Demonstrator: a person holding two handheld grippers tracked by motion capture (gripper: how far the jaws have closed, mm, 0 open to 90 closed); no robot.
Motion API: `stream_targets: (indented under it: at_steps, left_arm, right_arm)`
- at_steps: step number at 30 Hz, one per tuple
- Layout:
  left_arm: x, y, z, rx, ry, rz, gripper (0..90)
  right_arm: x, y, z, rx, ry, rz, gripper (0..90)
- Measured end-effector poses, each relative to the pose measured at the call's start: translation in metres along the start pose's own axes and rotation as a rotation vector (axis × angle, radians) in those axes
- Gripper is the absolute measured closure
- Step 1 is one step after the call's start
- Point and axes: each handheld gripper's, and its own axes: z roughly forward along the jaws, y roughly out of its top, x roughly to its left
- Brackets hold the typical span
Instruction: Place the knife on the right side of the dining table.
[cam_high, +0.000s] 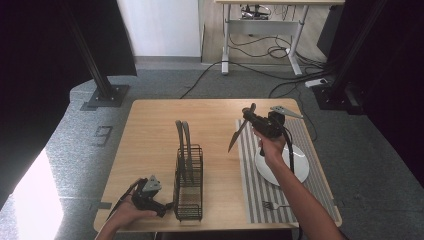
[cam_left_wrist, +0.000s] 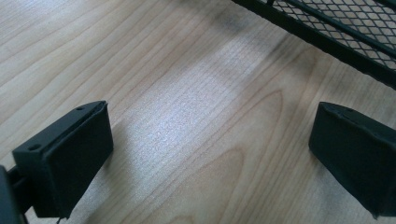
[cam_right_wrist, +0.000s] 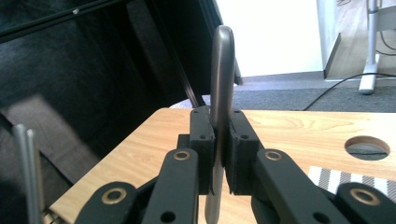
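Knife (cam_high: 238, 134) clamped by its handle in right gripper (cam_high: 251, 116), held above table (cam_high: 150, 130) between rack (cam_high: 189, 186) and striped mat (cam_high: 260, 190). Left gripper (cam_left_wrist: 210, 154) wide open, empty, beside rack.

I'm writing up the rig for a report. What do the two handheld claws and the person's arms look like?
Both are black. The left claw has two blocky black pads, and a grey three-cornered plate on top in the high view. The right claw has linked arms with brass-coloured pivot rivets, a grey plate too, and a black cable trailing along the forearm. Both forearms are bare, no sleeves visible.
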Motion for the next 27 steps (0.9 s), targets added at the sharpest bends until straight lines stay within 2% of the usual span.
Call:
stream_targets:
  at_steps: [11, 21, 24, 27]
  left_arm:
    - [0.000, 0.000, 0.000, 0.000, 0.000, 0.000, 0.0]
    - [0.000, 0.000, 0.000, 0.000, -0.001, 0.001, 0.0]
    - [0.000, 0.000, 0.000, 0.000, -0.001, 0.000, 0.0]
    - [0.000, 0.000, 0.000, 0.000, -0.001, 0.001, 0.0]
  right_arm:
    - [-0.023, 0.019, 0.005, -0.045, -0.058, 0.022, 82.6]
    - [-0.040, 0.018, 0.012, -0.036, -0.108, 0.033, 82.6]
    - [-0.045, 0.021, 0.013, -0.054, -0.117, 0.040, 82.6]
    - [-0.050, 0.026, 0.014, -0.069, -0.137, 0.025, 82.6]
